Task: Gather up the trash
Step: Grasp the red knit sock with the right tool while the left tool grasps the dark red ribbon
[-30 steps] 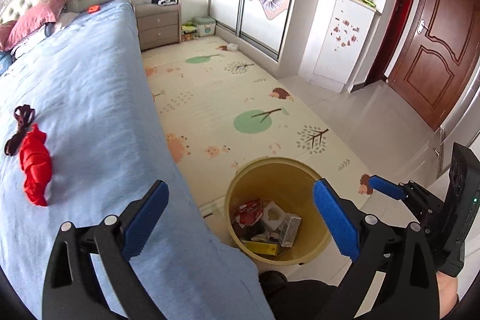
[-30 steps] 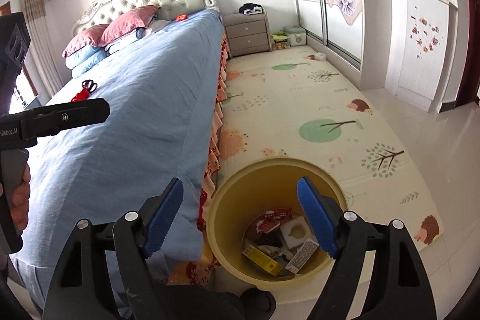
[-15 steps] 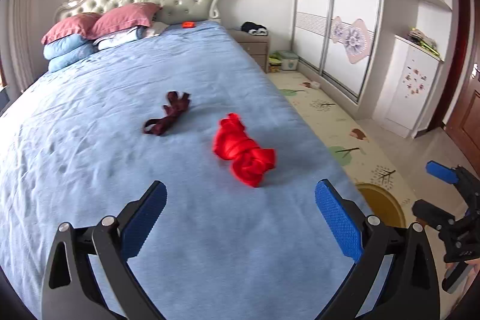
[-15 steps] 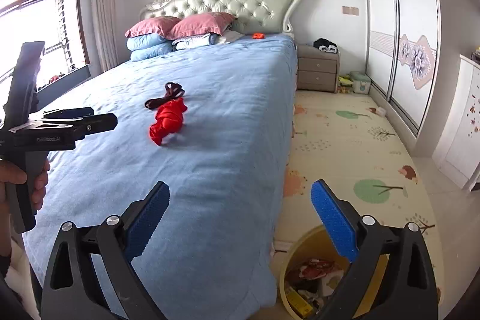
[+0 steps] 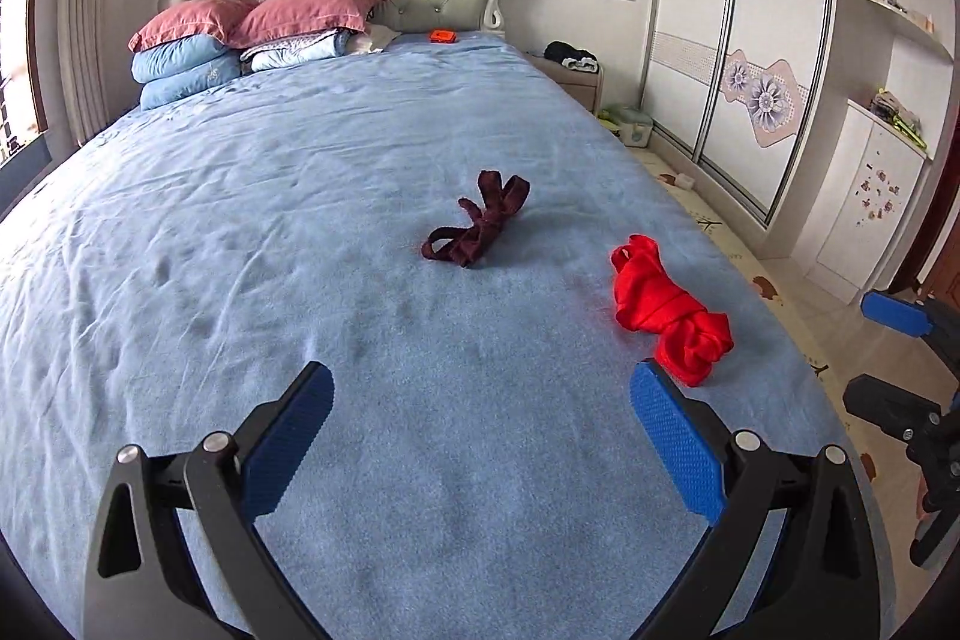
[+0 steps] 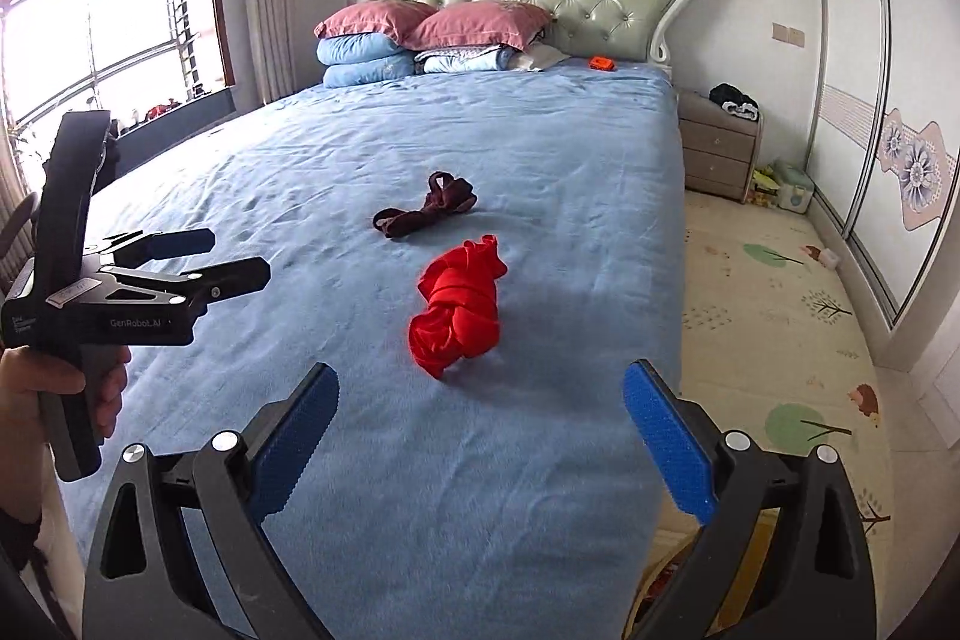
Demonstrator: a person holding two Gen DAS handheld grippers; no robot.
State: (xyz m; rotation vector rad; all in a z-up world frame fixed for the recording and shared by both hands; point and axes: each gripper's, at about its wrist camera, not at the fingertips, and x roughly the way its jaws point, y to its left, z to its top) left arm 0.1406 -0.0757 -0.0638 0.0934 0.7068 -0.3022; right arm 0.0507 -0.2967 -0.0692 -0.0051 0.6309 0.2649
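Note:
A knotted red cloth bundle (image 5: 666,316) lies on the blue bedspread (image 5: 360,196), with a dark maroon cloth strip (image 5: 477,226) beyond it. Both show in the right wrist view, the red bundle (image 6: 459,304) nearer and the maroon strip (image 6: 429,213) farther. My left gripper (image 5: 480,436) is open and empty above the bed, with the red bundle just ahead of its right finger. My right gripper (image 6: 480,436) is open and empty, short of the red bundle. The left gripper also shows at the left of the right wrist view (image 6: 198,259). A sliver of the yellow bin (image 6: 672,580) shows by the bed's corner.
Pillows (image 5: 252,22) and a small orange object (image 5: 443,35) lie by the headboard. A nightstand (image 6: 717,148) stands right of the bed. A patterned play mat (image 6: 774,316) covers the floor beside sliding wardrobe doors (image 5: 738,34). A window (image 6: 108,34) is at the left.
Both grippers have swung up and left from over the yellow bin to face along the bed. The red bundle and maroon strip now lie ahead of them. Both stay open.

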